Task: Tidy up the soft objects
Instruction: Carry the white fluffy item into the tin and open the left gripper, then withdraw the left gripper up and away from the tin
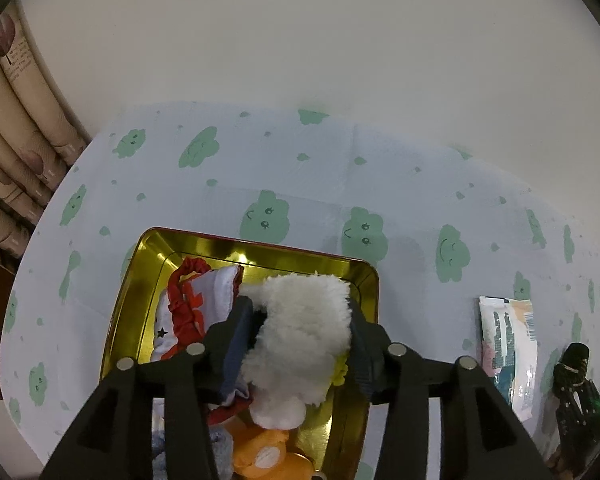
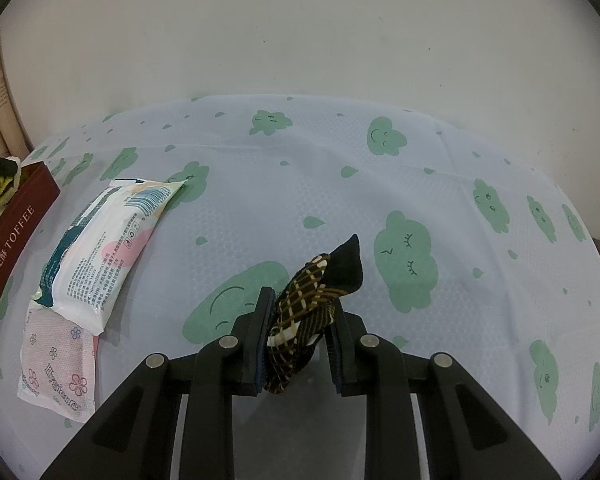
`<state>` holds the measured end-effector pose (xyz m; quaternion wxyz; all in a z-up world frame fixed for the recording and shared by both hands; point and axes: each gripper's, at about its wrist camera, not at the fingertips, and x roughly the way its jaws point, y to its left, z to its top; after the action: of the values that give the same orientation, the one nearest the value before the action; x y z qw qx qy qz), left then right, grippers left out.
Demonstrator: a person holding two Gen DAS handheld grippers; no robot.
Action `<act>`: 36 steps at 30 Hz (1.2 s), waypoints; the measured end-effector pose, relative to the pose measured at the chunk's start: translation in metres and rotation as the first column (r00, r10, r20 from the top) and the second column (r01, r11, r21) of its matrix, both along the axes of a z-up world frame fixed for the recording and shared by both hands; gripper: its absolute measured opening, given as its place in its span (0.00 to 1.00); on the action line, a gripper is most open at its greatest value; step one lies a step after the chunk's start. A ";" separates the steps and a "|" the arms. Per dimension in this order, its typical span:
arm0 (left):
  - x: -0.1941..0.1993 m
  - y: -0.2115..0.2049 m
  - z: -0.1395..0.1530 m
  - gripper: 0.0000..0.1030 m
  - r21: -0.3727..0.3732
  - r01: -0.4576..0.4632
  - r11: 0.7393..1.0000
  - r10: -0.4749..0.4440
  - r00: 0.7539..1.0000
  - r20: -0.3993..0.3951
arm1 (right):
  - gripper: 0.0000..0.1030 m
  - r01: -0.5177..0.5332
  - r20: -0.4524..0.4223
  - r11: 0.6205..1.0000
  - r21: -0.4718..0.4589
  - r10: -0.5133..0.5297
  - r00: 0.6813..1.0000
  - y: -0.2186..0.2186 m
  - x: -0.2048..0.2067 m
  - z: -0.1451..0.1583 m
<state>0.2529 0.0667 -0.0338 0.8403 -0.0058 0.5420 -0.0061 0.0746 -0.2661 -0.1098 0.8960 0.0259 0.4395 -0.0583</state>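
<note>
A white fluffy soft toy (image 1: 304, 336) sits between the fingers of my left gripper (image 1: 300, 312), low inside the gold-lined tin (image 1: 260, 246). A dark gap shows beside the left finger, so the pads are not pressing and the gripper is open. Under and around the toy lie a red-and-white cloth (image 1: 192, 304), an orange plush (image 1: 264, 452) and a yellow piece (image 1: 340, 372). My right gripper (image 2: 300, 304) is shut on a black and brown plaid cloth (image 2: 308, 304), held just above the cloud-print table cover (image 2: 380, 184). The tin's maroon wall (image 2: 16, 232) reads TOFFEE at far left.
A pack of wet wipes (image 2: 108, 248) lies between the tin and my right gripper, on top of a flower-print tissue pack (image 2: 56, 360). The wipes pack (image 1: 508, 344) also shows right of the tin. A pale wall stands behind the table and a curtain (image 1: 16, 120) hangs at left.
</note>
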 end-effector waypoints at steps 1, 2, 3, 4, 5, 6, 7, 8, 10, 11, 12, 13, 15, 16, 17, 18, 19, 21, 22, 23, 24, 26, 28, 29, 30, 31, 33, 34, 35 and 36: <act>0.000 0.001 0.000 0.51 0.000 -0.001 1.000 0.001 1.000 -0.002 | 0.21 0.000 0.000 1.000 0.000 0.000 1.000 0.001 0.000 0.000; 0.000 0.001 0.000 0.52 -0.005 0.003 1.000 -0.003 1.000 0.002 | 0.21 0.000 0.000 1.000 -0.001 0.000 1.000 0.000 0.000 0.000; -0.001 0.001 0.001 0.52 -0.009 0.008 1.000 -0.007 1.000 0.006 | 0.21 0.000 0.000 1.000 -0.001 0.000 1.000 0.000 0.000 0.000; 0.000 0.001 0.002 0.55 -0.006 0.011 1.000 -0.011 1.000 0.005 | 0.22 0.000 -0.001 1.000 -0.001 0.000 1.000 0.001 0.000 0.000; 0.000 0.001 0.002 0.57 -0.005 0.013 1.000 -0.013 1.000 0.003 | 0.22 0.000 0.000 1.000 0.000 0.000 1.000 0.000 0.000 0.000; -0.001 0.001 0.004 0.57 -0.010 0.015 1.000 -0.015 1.000 0.005 | 0.22 0.000 0.000 1.000 0.000 0.000 1.000 0.000 0.000 0.000; -0.001 0.002 0.005 0.57 -0.016 0.014 1.000 -0.014 1.000 0.009 | 0.22 0.000 -0.001 1.000 0.000 0.000 1.000 0.001 0.000 0.000; -0.002 0.002 0.007 0.57 -0.016 0.013 1.000 -0.013 1.000 0.010 | 0.22 0.000 0.000 1.000 -0.001 0.000 1.000 0.000 0.000 0.000; -0.004 0.003 0.010 0.57 -0.023 0.013 1.000 -0.013 1.000 0.018 | 0.22 0.000 -0.001 1.000 -0.002 0.000 1.000 0.000 0.000 0.000; -0.005 0.003 0.012 0.57 -0.024 0.012 1.000 -0.012 1.000 0.022 | 0.22 0.000 -0.001 1.000 -0.002 0.000 1.000 0.000 0.000 0.000; -0.007 0.003 0.014 0.57 -0.026 0.013 1.000 -0.012 1.000 0.024 | 0.22 0.000 -0.001 1.000 -0.001 0.000 1.000 0.000 0.000 0.000; -0.009 0.004 0.016 0.57 -0.027 0.015 1.000 -0.014 1.000 0.026 | 0.22 0.000 -0.001 1.000 -0.001 0.000 1.000 0.000 0.001 0.000; -0.013 0.004 0.020 0.57 -0.028 0.017 0.999 -0.016 0.999 0.034 | 0.22 -0.001 -0.002 1.000 -0.003 0.001 1.000 0.000 0.001 0.000; -0.014 0.005 0.022 0.57 -0.030 0.020 0.999 -0.019 0.999 0.036 | 0.22 -0.001 -0.003 1.000 -0.004 0.001 1.000 0.001 0.001 0.000; -0.016 0.005 0.025 0.57 -0.034 0.027 0.999 -0.026 0.999 0.043 | 0.22 -0.001 -0.003 1.000 -0.005 0.001 1.000 0.001 0.001 0.000; -0.019 0.005 0.028 0.57 -0.034 0.032 0.999 -0.030 0.998 0.049 | 0.22 -0.001 -0.004 1.000 -0.006 0.001 1.000 0.001 0.001 -0.001; -0.022 0.005 0.031 0.57 -0.027 0.033 0.999 -0.032 0.998 0.054 | 0.22 -0.001 -0.004 1.000 -0.006 0.001 1.000 0.001 0.001 -0.001; -0.028 0.005 0.036 0.57 -0.022 0.041 0.999 -0.039 0.997 0.069 | 0.22 -0.003 -0.005 1.000 -0.008 0.003 1.000 0.000 0.001 -0.001; -0.031 0.006 0.039 0.57 -0.025 0.043 0.999 -0.041 0.996 0.078 | 0.22 -0.003 -0.006 1.000 -0.010 0.003 1.000 0.001 0.001 -0.001; -0.035 0.007 0.042 0.57 -0.021 0.043 0.999 -0.041 0.995 0.086 | 0.22 -0.003 -0.006 1.000 -0.012 0.003 1.000 0.001 0.001 -0.001; -0.042 0.008 0.046 0.57 -0.015 0.043 0.999 -0.041 0.994 0.102 | 0.22 -0.003 -0.007 1.000 -0.012 0.003 1.000 0.001 0.001 -0.001; -0.053 0.011 0.052 0.57 -0.007 0.038 0.999 -0.037 0.991 0.131 | 0.22 -0.003 -0.007 1.000 -0.011 0.003 1.000 0.001 0.001 -0.001; -0.067 0.014 0.058 0.57 0.023 0.028 0.999 -0.032 0.985 0.170 | 0.22 -0.004 -0.007 1.000 -0.013 0.004 1.000 0.001 0.001 -0.001; -0.073 0.016 0.061 0.57 0.033 0.025 0.999 -0.030 0.982 0.187 | 0.22 -0.004 -0.006 1.000 -0.013 0.004 1.000 0.001 0.001 -0.001; -0.080 0.018 0.063 0.57 0.046 0.020 0.999 -0.029 0.978 0.204 | 0.22 -0.004 -0.006 1.000 -0.013 0.004 1.000 0.001 0.001 -0.001; -0.086 0.021 0.064 0.57 0.061 0.014 0.998 -0.027 0.975 0.218 | 0.22 -0.004 -0.006 1.000 -0.013 0.004 1.000 0.001 0.001 -0.001; -0.098 0.028 0.066 0.57 0.077 0.003 0.997 -0.021 0.970 0.241 | 0.23 -0.004 -0.007 1.000 -0.012 0.004 1.000 0.001 0.001 -0.001; -0.104 0.032 0.067 0.57 0.082 -0.005 0.997 -0.016 0.967 0.254 | 0.23 -0.005 -0.007 1.000 -0.013 0.005 1.000 0.001 0.002 -0.002; -0.110 0.038 0.067 0.57 0.087 -0.018 0.996 -0.006 0.964 0.267 | 0.23 -0.005 -0.007 1.000 -0.013 0.005 1.000 0.001 0.002 -0.002; -0.115 0.042 0.067 0.57 0.090 -0.030 0.995 0.003 0.961 0.276 | 0.23 -0.005 -0.007 1.000 -0.011 0.005 1.000 0.001 0.002 -0.002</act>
<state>0.1379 0.1091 0.0335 0.9069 0.0299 0.4195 0.0256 0.0762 -0.2652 -0.1113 0.8947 0.0198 0.4423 -0.0586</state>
